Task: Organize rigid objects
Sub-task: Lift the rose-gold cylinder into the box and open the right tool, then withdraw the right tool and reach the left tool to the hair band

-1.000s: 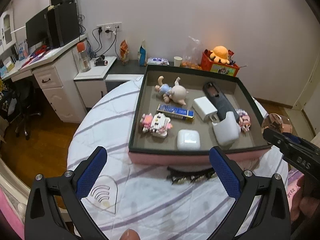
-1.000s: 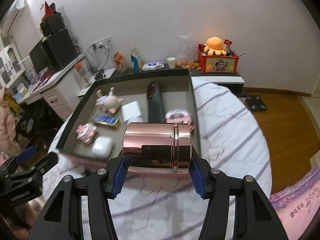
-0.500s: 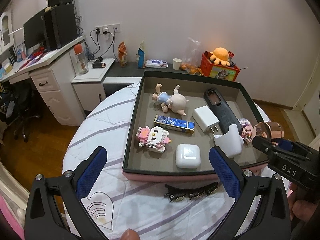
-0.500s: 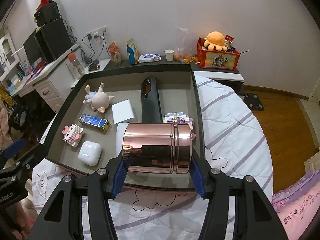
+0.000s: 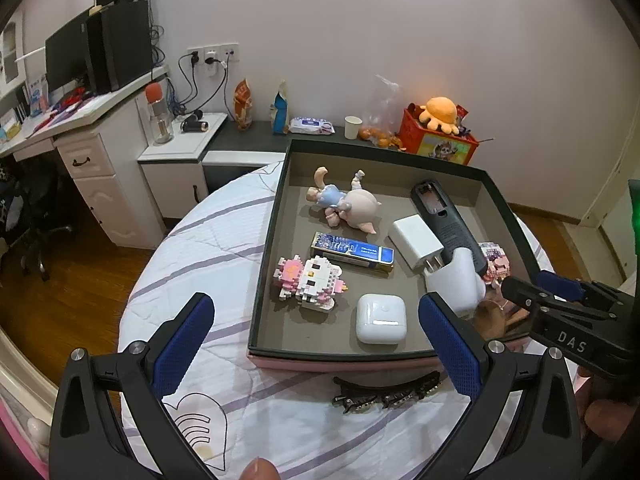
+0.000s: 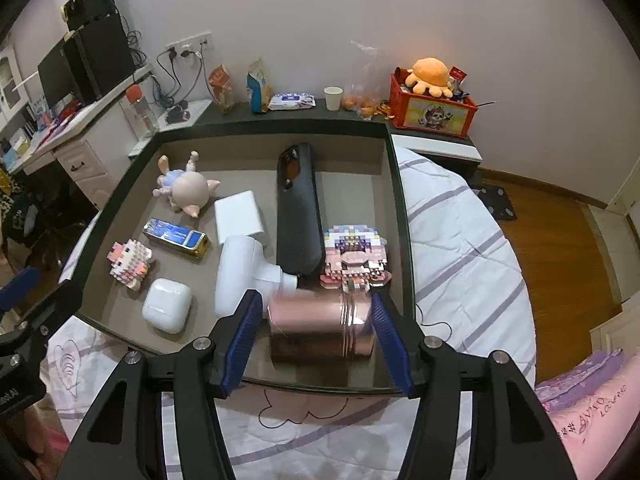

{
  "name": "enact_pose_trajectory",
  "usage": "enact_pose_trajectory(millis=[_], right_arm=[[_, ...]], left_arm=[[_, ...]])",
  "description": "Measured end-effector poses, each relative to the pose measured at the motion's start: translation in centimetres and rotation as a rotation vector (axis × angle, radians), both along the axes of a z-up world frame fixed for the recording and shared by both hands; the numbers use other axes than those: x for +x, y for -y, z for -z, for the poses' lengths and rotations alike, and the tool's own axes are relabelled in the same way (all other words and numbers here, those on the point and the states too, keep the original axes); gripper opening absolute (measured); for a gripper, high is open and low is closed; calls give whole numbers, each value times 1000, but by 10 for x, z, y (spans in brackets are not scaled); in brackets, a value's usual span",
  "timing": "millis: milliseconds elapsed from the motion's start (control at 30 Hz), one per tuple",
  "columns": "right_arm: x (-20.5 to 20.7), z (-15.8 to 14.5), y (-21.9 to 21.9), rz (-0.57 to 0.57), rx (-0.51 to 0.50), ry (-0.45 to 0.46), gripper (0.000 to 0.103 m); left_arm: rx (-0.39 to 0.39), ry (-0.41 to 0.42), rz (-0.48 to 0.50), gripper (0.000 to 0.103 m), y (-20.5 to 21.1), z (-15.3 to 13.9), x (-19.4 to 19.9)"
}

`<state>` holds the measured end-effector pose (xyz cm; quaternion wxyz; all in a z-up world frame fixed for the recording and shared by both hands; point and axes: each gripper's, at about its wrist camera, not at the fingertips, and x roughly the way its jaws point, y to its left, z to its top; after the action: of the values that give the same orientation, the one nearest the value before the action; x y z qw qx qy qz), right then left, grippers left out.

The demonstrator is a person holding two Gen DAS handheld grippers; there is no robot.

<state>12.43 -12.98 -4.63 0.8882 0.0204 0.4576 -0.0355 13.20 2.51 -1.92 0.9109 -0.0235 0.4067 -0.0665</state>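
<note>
While the rose-gold canister (image 6: 320,330) lies on its side in the tray's (image 6: 394,184) near right corner, long axis straight across the right gripper (image 6: 316,336), those jaws have just been opening and now stand clear of both ends; the left gripper (image 5: 316,342), spread empty, hangs farther off, nearer the hair clip (image 5: 386,394) outside the tray's front wall

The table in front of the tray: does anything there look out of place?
Yes. A black hair clip lies alone on the striped tablecloth, just outside the near wall of the tray, while the other small things sit inside it. Nothing looks spilled or broken.
</note>
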Motion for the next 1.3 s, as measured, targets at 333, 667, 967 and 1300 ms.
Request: enact_pose_trajectory(millis=[333,667,967,1300], right_arm=[[-9,-17,-5,-4,-24,50,81],[-45,-35,1,-5,-6,109,81],[-107,-3,25,56,102,62,82],[-135,18,32,49,150,24,82]], left_arm=[[-5,24,-6,103,-3,-10,-8],[6,64,-15,103,-8,-28,-38],[36,-19,-3,103,1,0,-71],[91,-86,22,103,33,26,-99]])
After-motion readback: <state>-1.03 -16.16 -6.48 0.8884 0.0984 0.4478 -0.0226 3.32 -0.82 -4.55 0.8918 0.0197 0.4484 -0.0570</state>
